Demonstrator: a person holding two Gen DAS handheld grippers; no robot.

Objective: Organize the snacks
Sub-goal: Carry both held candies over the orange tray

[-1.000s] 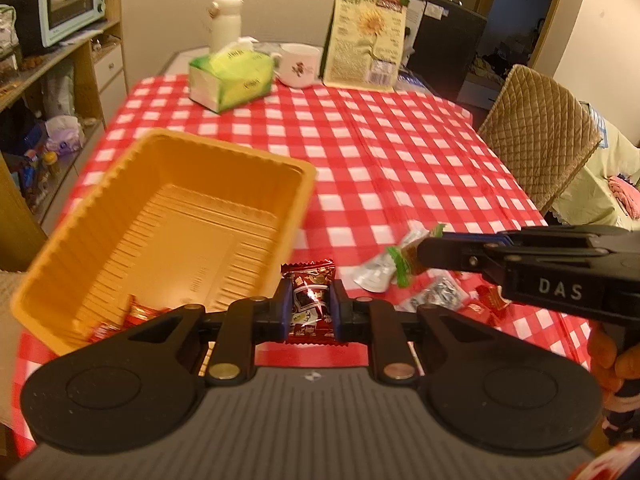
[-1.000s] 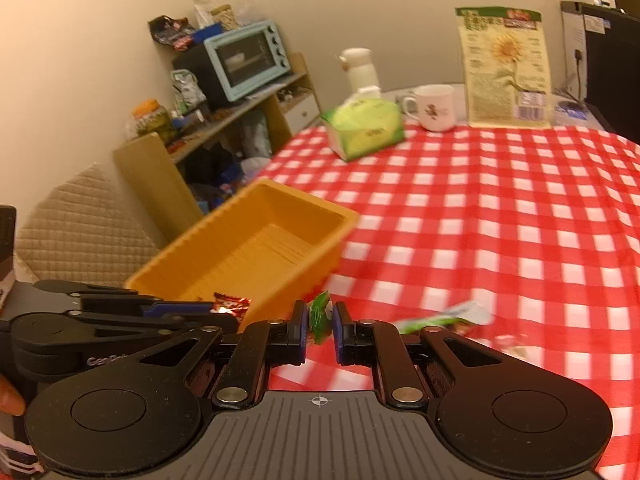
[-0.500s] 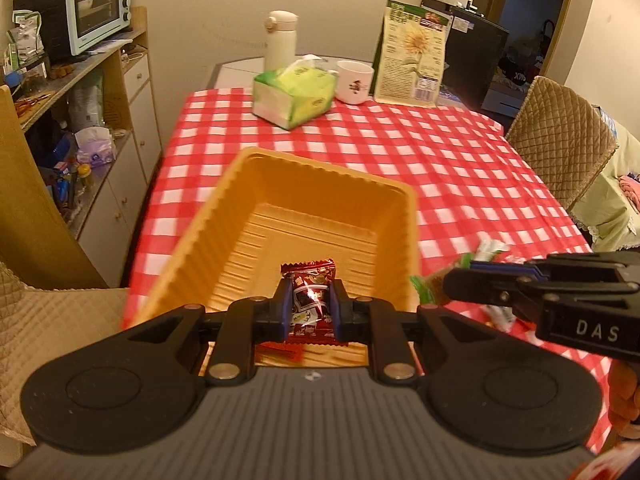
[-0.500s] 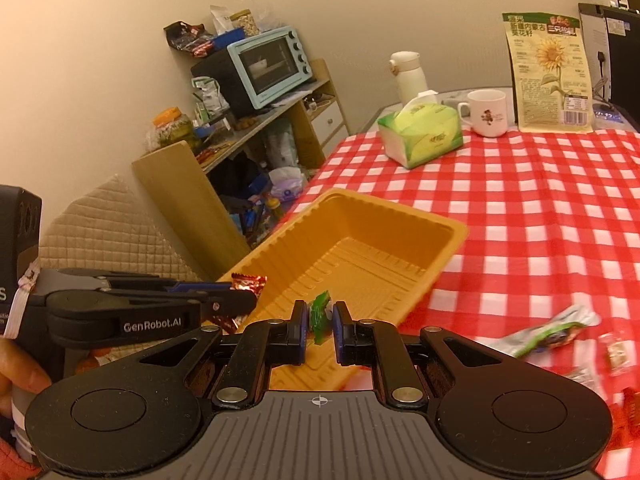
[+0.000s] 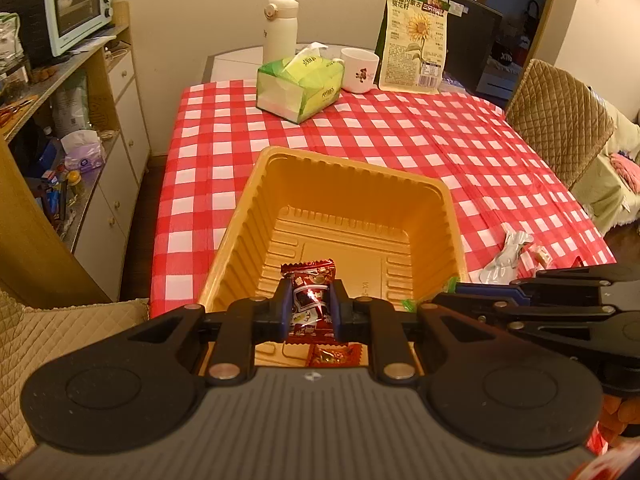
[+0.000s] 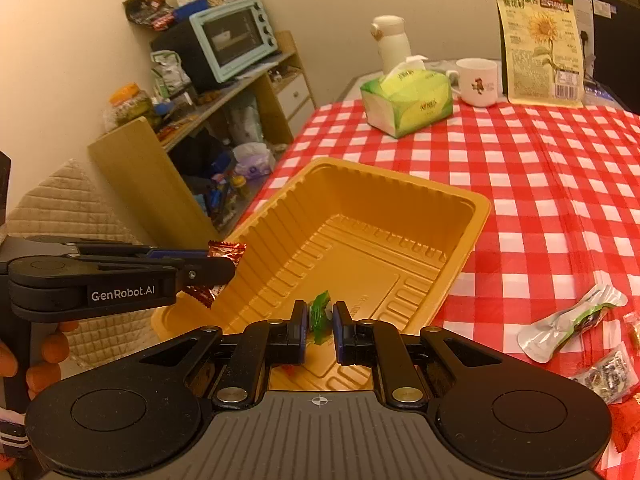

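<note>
An orange plastic tray (image 5: 452, 216) sits near the front left corner of the red checked table; it also shows in the right wrist view (image 6: 476, 216). My left gripper (image 5: 311, 309) is shut on a dark red snack packet (image 5: 310, 280) and holds it over the tray's near end. My right gripper (image 6: 320, 322) is shut on a small green wrapped candy (image 6: 320, 314), also over the tray's near end, just right of the left gripper. A red wrapped candy (image 5: 334, 354) lies in the tray below my left gripper.
Loose snacks lie on the cloth right of the tray: a silver and green pouch (image 6: 568, 326) and small packets (image 6: 604, 374). At the far end stand a green tissue box (image 5: 298, 88), a white mug (image 5: 360, 70), a flask (image 5: 280, 30) and a sunflower seed bag (image 5: 414, 40). Shelves stand left.
Both grippers have carried their snacks left from the table's right side to above the tray's near end. Both stay shut.
</note>
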